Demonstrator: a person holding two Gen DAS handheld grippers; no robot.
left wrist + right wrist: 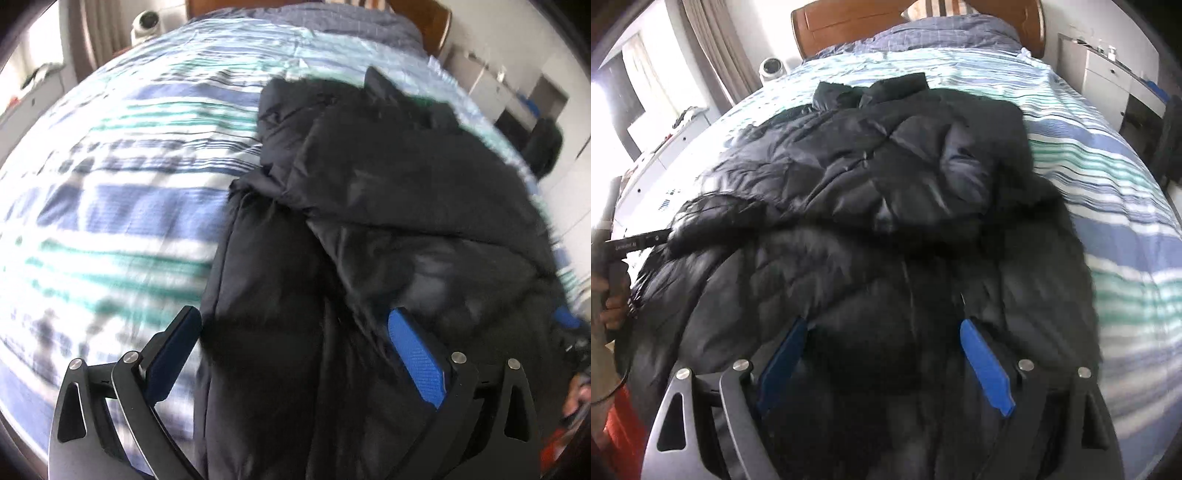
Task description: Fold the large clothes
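A large black puffer jacket [369, 192] with a fur-trimmed hood lies on the striped bed [110, 206]; it also shows in the right wrist view [879, 177], with sleeves folded over its body. My left gripper [295, 325] is open and hovers over the jacket's near left edge, its blue pads [413, 354] wide apart. My right gripper [882, 332] is open over the jacket's near hem, blue pads [982, 358] wide apart. Nothing is held. The left gripper also shows at the left edge of the right wrist view [639, 240].
The bed has a blue, green and white striped cover [1108, 177] and a wooden headboard [849, 22]. A white dome camera [772, 68] stands at the bed's far left. White drawers [1108, 77] stand at the right. Curtains hang at the left.
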